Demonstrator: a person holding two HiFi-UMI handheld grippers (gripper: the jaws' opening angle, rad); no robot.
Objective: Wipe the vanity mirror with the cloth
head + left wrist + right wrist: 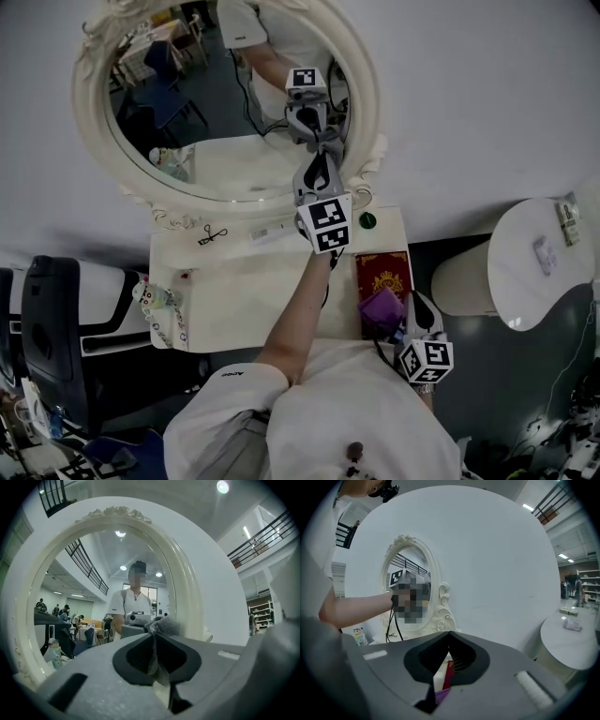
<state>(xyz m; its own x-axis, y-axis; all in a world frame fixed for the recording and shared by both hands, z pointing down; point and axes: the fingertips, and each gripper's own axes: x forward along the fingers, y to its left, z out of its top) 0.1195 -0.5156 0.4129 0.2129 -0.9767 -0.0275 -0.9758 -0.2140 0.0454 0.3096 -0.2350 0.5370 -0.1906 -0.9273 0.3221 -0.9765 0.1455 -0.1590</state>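
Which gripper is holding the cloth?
The left gripper, up at the mirror: the grey cloth is pinched between its jaws. The right gripper hangs low, shut on nothing.

— What room lies ahead of the left gripper (319, 159)?
— Left of its jaws, the mirror glass (216, 112) stands open to you. Just right of them rises the carved frame (372, 103), with bare wall (469, 94) beyond.
— And round the right gripper (418, 305)?
— A red book (382, 275) and a purple thing (382, 307) lie just beside its jaws. Your forearm (305, 300) crosses the tabletop (234, 291) to its left. To its right, open floor (478, 375) runs to a round white table (539, 253).
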